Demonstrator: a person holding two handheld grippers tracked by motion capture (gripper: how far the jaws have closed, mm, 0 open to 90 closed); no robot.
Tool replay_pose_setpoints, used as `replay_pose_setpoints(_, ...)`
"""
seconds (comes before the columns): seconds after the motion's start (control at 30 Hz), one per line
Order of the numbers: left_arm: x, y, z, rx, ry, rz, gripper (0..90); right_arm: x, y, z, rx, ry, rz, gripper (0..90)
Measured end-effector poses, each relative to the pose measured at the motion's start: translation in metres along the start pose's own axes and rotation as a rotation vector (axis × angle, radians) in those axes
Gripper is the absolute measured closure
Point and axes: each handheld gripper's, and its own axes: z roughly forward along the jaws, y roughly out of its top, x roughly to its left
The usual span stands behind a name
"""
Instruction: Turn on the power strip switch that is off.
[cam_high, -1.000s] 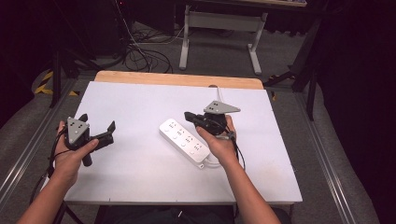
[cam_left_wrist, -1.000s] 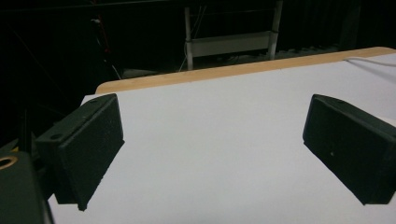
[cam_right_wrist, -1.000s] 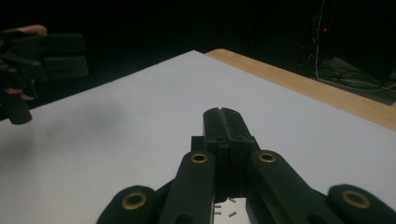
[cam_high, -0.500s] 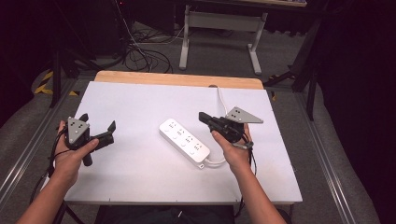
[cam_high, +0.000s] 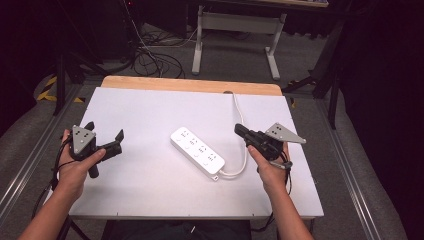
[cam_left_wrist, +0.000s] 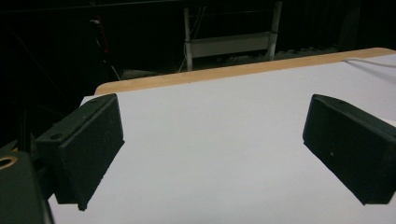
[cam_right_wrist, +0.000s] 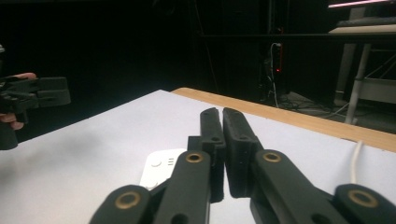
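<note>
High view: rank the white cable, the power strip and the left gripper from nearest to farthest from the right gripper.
1. White cable, just beside the right gripper.
2. Power strip, mid-table, toward the left.
3. Left gripper, across the table near its left edge.

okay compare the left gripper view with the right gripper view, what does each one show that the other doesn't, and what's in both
Left gripper view alone: its own tongs, the left tongs, with jaws spread wide over bare tabletop, nothing between them.

Right gripper view alone: the right tongs with jaws closed together and nothing between them, the white power strip just beyond them, and the person's other hand farther off at the left edge.

Both: the white table with its wooden far edge, a stretch of white cable, and a dark room behind.
</note>
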Motion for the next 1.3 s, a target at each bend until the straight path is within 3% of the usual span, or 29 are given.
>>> replay_pose_setpoints(0.2, 0.0009, -0.0002, -0.0004, -0.002, 0.004, -0.001, 5.7, -0.0018, -0.0010, -0.0019, -0.007, -0.011, 0.014, 78.1)
replay_pose_setpoints(0.27, 0.0011, -0.0001, -0.0004, -0.002, 0.004, -0.002, 5.7, -0.0015, -0.0009, -0.0014, -0.014, -0.021, 0.020, 67.2)
replay_pose_setpoints(0.43, 0.0009, -0.0001, -0.0003, -0.002, 0.003, -0.001, 5.7, -0.0042, -0.0013, -0.0021, -0.030, -0.040, 0.044, 55.5)
replay_pose_setpoints(0.53, 0.0009, -0.0001, -0.0004, -0.002, 0.004, -0.002, 5.7, -0.0062, -0.0020, -0.0016, -0.043, -0.094, 0.067, 36.6)
replay_pose_setpoints(0.67, 0.0008, -0.0001, -0.0004, -0.001, 0.003, 0.000, 5.7, -0.0085, -0.0033, -0.0010, -0.040, -0.117, 0.083, 29.2)
replay_pose_setpoints(0.97, 0.0006, -0.0001, -0.0004, 0.000, 0.000, -0.002, 5.8, -0.0083, -0.0044, 0.0005, -0.026, -0.084, 0.068, 7.3)
replay_pose_setpoints(1.3, 0.0008, 0.0000, 0.0002, 0.001, -0.001, -0.005, 5.8, -0.0103, -0.0056, -0.0003, -0.031, -0.102, 0.074, 3.6)
